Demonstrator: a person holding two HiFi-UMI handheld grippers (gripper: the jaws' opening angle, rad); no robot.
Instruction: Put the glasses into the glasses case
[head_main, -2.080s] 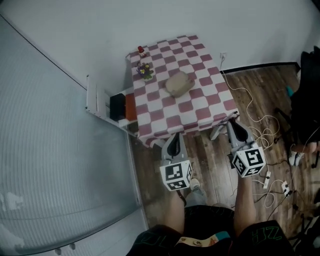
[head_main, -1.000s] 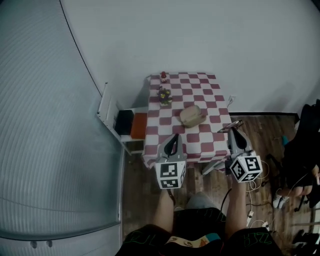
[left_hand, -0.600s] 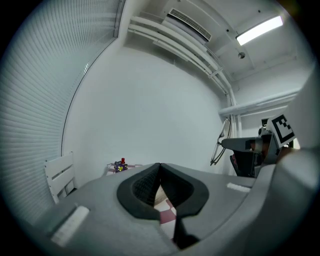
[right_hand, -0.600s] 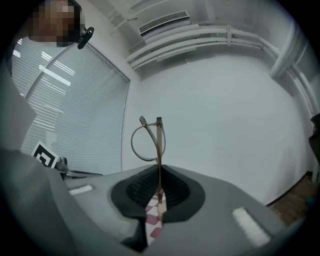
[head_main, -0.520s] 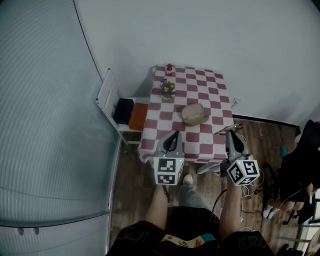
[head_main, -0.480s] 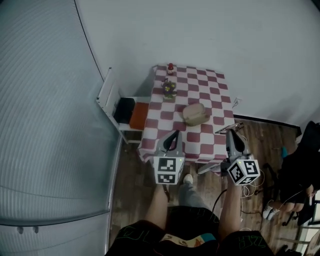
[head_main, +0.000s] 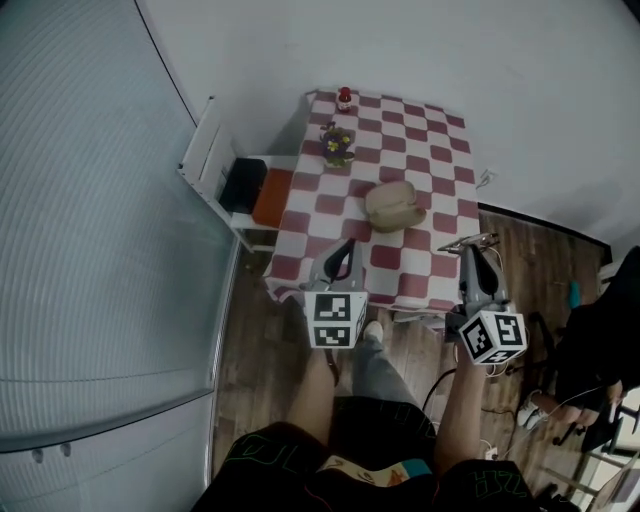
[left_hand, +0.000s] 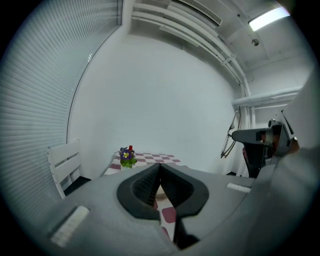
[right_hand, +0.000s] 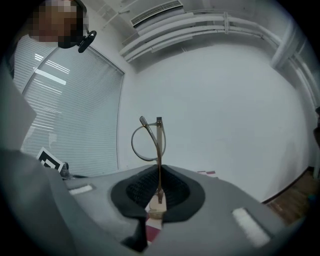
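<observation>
A beige glasses case lies closed in the middle of the red-and-white checked table. My right gripper hovers over the table's near right corner, shut on thin wire-framed glasses. In the right gripper view the glasses stick up out of the shut jaws of the gripper. My left gripper is above the near left edge of the table. In the left gripper view this gripper is shut with nothing in it.
A small flower pot and a red bottle stand at the table's far left. A white chair with dark and orange things on it sits left of the table. Cables and dark gear lie on the wooden floor at the right.
The person has stepped closer to the table, so both grippers now reach over its near edge. The right gripper stays shut on the glasses; the left stays shut.
</observation>
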